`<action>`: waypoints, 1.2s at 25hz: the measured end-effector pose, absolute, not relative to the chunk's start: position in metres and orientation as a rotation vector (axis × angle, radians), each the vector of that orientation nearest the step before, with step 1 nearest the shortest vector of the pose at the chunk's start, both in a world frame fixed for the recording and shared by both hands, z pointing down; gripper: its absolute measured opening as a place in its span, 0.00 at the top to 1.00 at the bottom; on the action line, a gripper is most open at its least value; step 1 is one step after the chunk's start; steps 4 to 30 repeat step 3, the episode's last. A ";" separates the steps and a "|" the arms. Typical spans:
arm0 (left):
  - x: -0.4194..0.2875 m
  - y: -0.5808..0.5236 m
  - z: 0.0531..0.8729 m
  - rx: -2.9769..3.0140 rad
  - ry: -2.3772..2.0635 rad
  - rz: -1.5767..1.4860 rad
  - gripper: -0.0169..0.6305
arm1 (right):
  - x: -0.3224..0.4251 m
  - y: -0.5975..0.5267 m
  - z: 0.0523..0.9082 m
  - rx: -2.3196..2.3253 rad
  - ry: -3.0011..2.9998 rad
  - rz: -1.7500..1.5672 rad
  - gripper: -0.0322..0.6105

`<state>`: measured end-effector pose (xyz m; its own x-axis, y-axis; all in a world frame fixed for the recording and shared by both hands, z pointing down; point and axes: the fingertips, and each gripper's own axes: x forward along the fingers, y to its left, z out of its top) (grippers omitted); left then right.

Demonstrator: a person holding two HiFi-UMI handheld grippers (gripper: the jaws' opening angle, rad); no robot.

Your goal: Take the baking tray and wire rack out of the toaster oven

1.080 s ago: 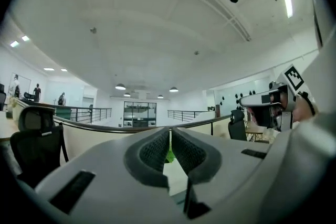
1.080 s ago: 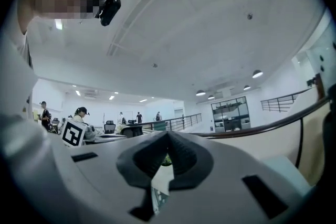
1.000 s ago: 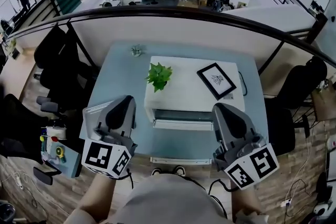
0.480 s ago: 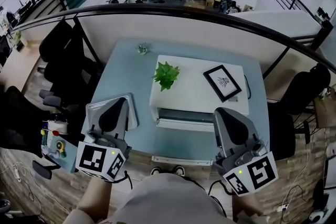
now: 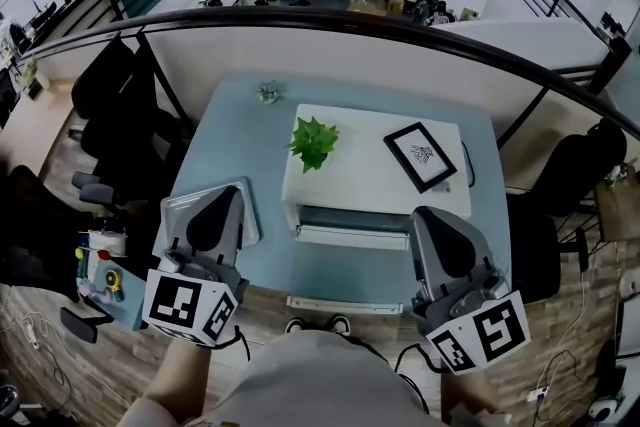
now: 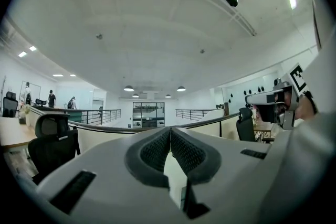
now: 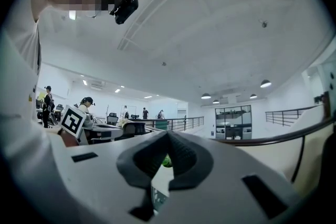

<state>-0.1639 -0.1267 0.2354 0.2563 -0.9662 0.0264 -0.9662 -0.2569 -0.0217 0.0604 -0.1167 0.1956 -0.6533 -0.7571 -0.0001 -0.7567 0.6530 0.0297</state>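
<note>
The white toaster oven (image 5: 375,185) stands on the blue table (image 5: 225,130) with its front toward me. A silver baking tray (image 5: 178,212) lies flat on the table to the oven's left. My left gripper (image 5: 219,206) hovers over that tray, jaws shut with nothing between them. My right gripper (image 5: 440,223) is in front of the oven's right corner, also shut and empty. In the left gripper view the left gripper (image 6: 170,131) has its pads closed together; in the right gripper view the right gripper (image 7: 167,137) points level, closed. I cannot make out a wire rack.
A small green plant (image 5: 314,141) and a black-framed picture (image 5: 421,155) sit on top of the oven. A white strip (image 5: 345,304) lies by the table's front edge. Black office chairs (image 5: 110,95) stand left and right. A low partition with a black rail (image 5: 400,30) runs behind the table.
My left gripper has drawn a little leftward and back toward me over the tray. The right gripper has stayed where it was. Both stayed shut.
</note>
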 end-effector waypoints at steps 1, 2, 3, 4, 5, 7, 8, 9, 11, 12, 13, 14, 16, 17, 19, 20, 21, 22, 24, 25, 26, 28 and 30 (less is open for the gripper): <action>-0.163 -0.126 0.236 -2.490 1.913 -0.056 0.96 | 0.061 -0.116 0.196 1.306 -2.845 -0.038 0.95; -0.163 -0.126 0.236 -2.489 1.910 -0.060 0.96 | 0.061 -0.116 0.197 1.308 -2.847 -0.032 0.95; -0.162 -0.126 0.237 -2.487 1.907 -0.066 0.96 | 0.062 -0.116 0.198 1.311 -2.848 -0.027 0.95; -0.162 -0.126 0.237 -2.487 1.907 -0.066 0.96 | 0.062 -0.116 0.198 1.311 -2.848 -0.027 0.95; -0.162 -0.126 0.237 -2.487 1.907 -0.066 0.96 | 0.062 -0.116 0.198 1.311 -2.848 -0.027 0.95; -0.162 -0.126 0.237 -2.487 1.907 -0.066 0.96 | 0.062 -0.116 0.198 1.311 -2.848 -0.027 0.95; -0.162 -0.126 0.237 -2.487 1.907 -0.066 0.96 | 0.062 -0.116 0.198 1.311 -2.848 -0.027 0.95; -0.162 -0.126 0.237 -2.487 1.907 -0.066 0.96 | 0.062 -0.116 0.198 1.311 -2.848 -0.027 0.95; -0.162 -0.126 0.237 -2.487 1.907 -0.066 0.96 | 0.062 -0.116 0.198 1.311 -2.848 -0.027 0.95; -0.162 -0.126 0.237 -2.487 1.907 -0.066 0.96 | 0.062 -0.116 0.198 1.311 -2.848 -0.027 0.95; -0.162 -0.126 0.237 -2.487 1.907 -0.066 0.96 | 0.062 -0.116 0.198 1.311 -2.848 -0.027 0.95; -0.162 -0.126 0.237 -2.487 1.907 -0.066 0.96 | 0.062 -0.116 0.198 1.311 -2.848 -0.027 0.95; -0.162 -0.126 0.237 -2.487 1.907 -0.066 0.96 | 0.062 -0.116 0.198 1.311 -2.848 -0.027 0.95; -0.162 -0.126 0.237 -2.487 1.907 -0.066 0.96 | 0.062 -0.116 0.198 1.311 -2.848 -0.027 0.95; -0.162 -0.126 0.237 -2.487 1.907 -0.066 0.96 | 0.062 -0.116 0.198 1.311 -2.848 -0.027 0.95; -0.162 -0.126 0.237 -2.487 1.907 -0.066 0.96 | 0.062 -0.116 0.198 1.311 -2.848 -0.027 0.95; -0.162 -0.126 0.237 -2.487 1.907 -0.066 0.96 | 0.062 -0.116 0.198 1.311 -2.848 -0.027 0.95; -0.162 -0.126 0.237 -2.487 1.907 -0.066 0.96 | 0.062 -0.116 0.198 1.311 -2.848 -0.027 0.95; -0.162 -0.126 0.237 -2.487 1.907 -0.066 0.96 | 0.062 -0.116 0.198 1.311 -2.848 -0.027 0.95; -0.162 -0.126 0.237 -2.487 1.907 -0.066 0.96 | 0.062 -0.116 0.198 1.311 -2.848 -0.027 0.95; -0.162 -0.126 0.237 -2.487 1.907 -0.066 0.96 | 0.062 -0.116 0.198 1.311 -2.848 -0.027 0.95; -0.162 -0.126 0.237 -2.487 1.907 -0.066 0.96 | 0.062 -0.116 0.198 1.311 -2.848 -0.027 0.95; -0.162 -0.126 0.237 -2.487 1.907 -0.066 0.96 | 0.062 -0.116 0.198 1.311 -2.848 -0.027 0.95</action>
